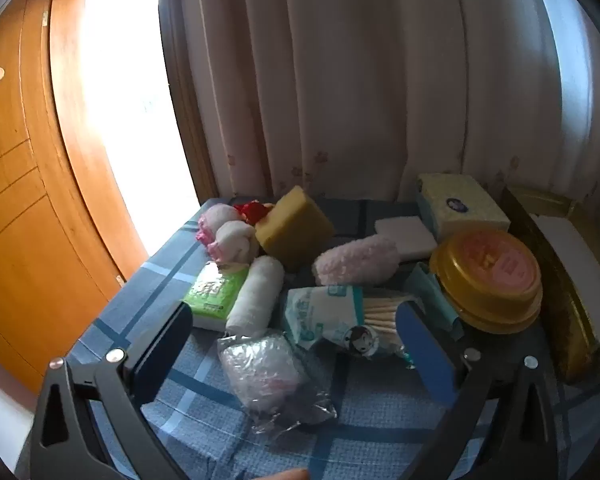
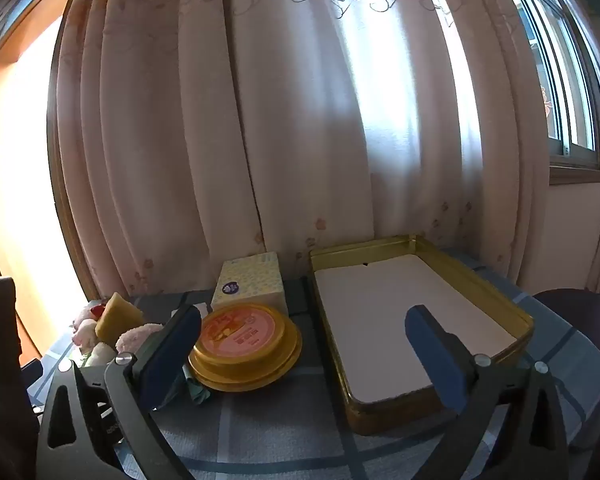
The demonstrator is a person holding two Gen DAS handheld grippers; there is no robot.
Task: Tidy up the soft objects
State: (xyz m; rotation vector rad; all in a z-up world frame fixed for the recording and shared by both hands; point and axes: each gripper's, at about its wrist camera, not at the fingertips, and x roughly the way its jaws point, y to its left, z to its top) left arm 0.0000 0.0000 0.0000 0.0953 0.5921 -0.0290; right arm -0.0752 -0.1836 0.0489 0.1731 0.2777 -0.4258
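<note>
Starting out | both claws spread wide, holding nothing | left gripper (image 1: 296, 352) over plastic-wrapped bundle (image 1: 266, 376) | gold tin (image 2: 520, 312) ahead of right gripper (image 2: 304, 356) | next: probably pinch bundle gently

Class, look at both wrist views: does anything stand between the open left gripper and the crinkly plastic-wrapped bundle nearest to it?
Nothing visible does. The plastic-wrapped bundle lies on the checked cloth directly ahead of the left gripper, whose jaws stand wide open and empty.

Crowded soft items fill the blue plaid tablecloth (image 1: 180, 276); round gold lidded tin (image 2: 244, 344) blocks the left, while the shallow rectangular gold tray (image 2: 528, 320) lies open and unobstructed
</note>
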